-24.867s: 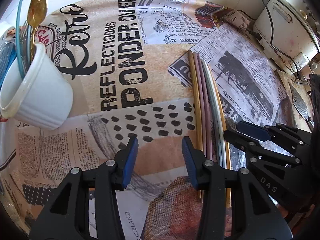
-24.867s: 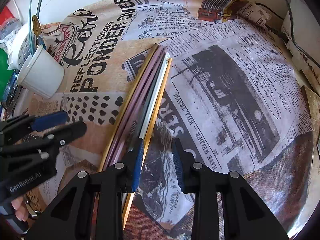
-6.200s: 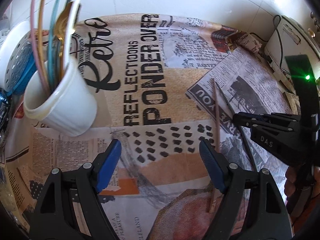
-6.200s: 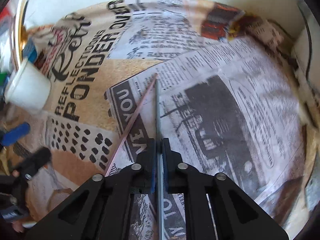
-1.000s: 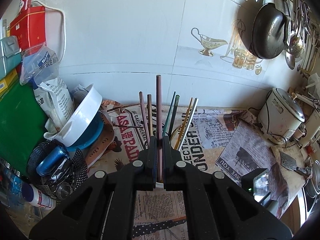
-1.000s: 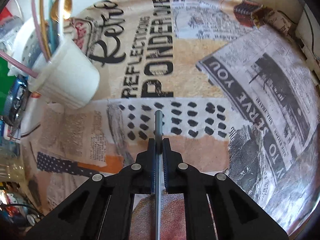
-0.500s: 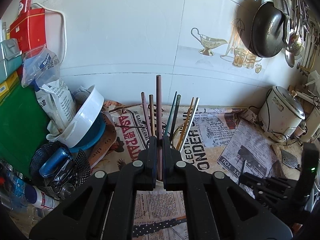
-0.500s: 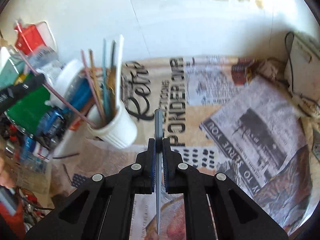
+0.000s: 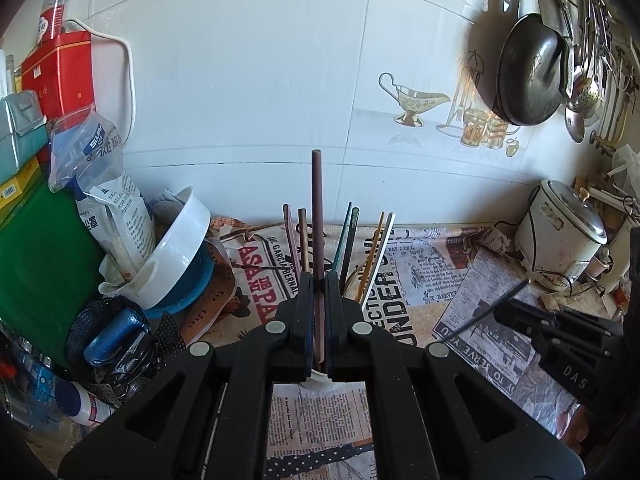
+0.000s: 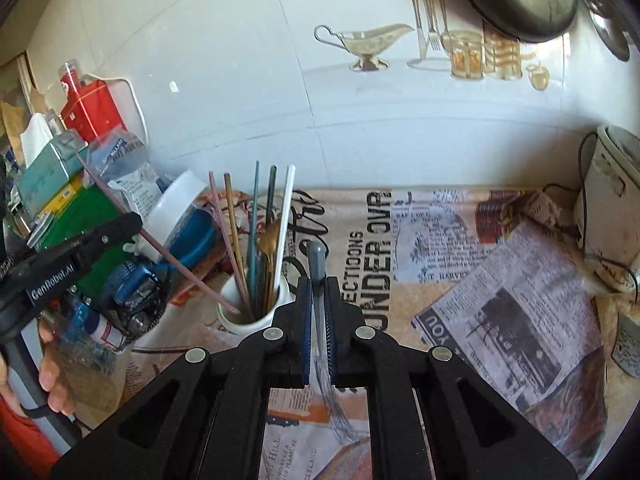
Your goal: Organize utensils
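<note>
My left gripper [image 9: 319, 280] is shut on a mauve chopstick [image 9: 317, 216] held upright; in the right wrist view that chopstick [image 10: 176, 266] slants down with its tip inside the white cup [image 10: 256, 316]. The cup holds several coloured chopsticks [image 10: 256, 224] and a gold spoon [image 10: 270, 240]. They also show in the left wrist view [image 9: 348, 236], just behind my left gripper. My right gripper [image 10: 319, 284] is shut on a grey chopstick [image 10: 317, 264], to the right of the cup and a little nearer. The right gripper [image 9: 520, 316] shows low right in the left wrist view.
A white bowl on a blue one [image 9: 176, 256] and bags and boxes crowd the counter left of the cup. A rice cooker [image 9: 560, 236] stands at the right. A pan [image 9: 528, 68] hangs on the tiled wall. Newspaper [image 10: 500, 280] covers the counter.
My right gripper has lifted and tilted up with the grey chopstick and come closer to the cup. My left gripper holds the mauve chopstick in the cup, almost unmoved.
</note>
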Demonstrator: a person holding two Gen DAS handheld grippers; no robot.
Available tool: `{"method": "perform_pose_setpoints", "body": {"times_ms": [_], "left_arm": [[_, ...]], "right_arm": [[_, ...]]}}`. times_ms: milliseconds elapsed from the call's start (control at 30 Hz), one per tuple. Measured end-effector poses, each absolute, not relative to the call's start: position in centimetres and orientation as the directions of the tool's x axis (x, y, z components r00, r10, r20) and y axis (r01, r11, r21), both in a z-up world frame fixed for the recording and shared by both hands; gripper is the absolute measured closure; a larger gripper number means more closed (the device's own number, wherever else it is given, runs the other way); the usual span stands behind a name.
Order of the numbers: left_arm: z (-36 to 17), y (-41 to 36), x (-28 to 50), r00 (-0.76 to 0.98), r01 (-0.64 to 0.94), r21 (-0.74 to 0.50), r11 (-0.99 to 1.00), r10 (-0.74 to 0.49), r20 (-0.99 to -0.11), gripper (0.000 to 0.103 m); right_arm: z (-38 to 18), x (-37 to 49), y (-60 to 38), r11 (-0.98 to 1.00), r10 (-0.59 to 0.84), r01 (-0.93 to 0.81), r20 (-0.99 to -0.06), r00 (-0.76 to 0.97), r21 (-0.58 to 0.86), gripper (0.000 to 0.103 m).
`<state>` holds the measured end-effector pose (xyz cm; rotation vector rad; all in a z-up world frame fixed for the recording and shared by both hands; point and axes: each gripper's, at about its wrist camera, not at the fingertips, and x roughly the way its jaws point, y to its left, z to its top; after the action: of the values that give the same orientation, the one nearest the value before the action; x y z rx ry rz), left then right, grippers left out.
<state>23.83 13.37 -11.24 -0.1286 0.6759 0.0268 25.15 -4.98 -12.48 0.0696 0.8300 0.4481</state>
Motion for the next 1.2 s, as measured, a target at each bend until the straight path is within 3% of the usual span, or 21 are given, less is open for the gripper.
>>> {"method": "perform_pose_setpoints", "body": {"times_ms": [267,433,733,900,1100,1200], "left_arm": [[-11.7,14.4,24.5,0.772,-0.069,-0.14,0.988,-0.036,-0.634,0.1],[-13.0,14.6,25.3,0.746,-0.061,-0.159,0.985,-0.06,-0.663,0.1],[-15.8,14.2,26.5,0.69,-0.073,-0.139,0.988,-0.05,-0.722,0.1],[-16.7,14.2,27.2,0.67,-0.093,-0.136,0.986,-0.039,-0.742,0.1],[-17.2,13.7,27.6,0.664,-0.092,-0.129,0.987,-0.035,-0.747,0.1],[-17.4,13.5,27.7,0.652,-0.094,-0.116,0.989,-0.027,-0.758,0.095]], "right_arm": [[-8.3,26.2,-3.2,0.887,0.439,-0.419,-0.635,0.636,0.194,0.1],[-8.4,27.0,-2.3,0.88,0.438,-0.446,-0.649,0.622,0.167,0.1],[-15.3,29.2,-4.2,0.899,0.35,-0.413,-0.806,0.476,0.147,0.099],[-19.2,30.6,-5.3,0.91,0.309,-0.388,-0.866,0.393,0.149,0.073],[-23.9,36.1,-6.5,0.944,0.241,-0.299,-0.909,0.339,0.139,0.073],[-25.9,39.7,-7.0,0.956,0.23,-0.25,-0.922,0.311,0.154,0.073]]}}
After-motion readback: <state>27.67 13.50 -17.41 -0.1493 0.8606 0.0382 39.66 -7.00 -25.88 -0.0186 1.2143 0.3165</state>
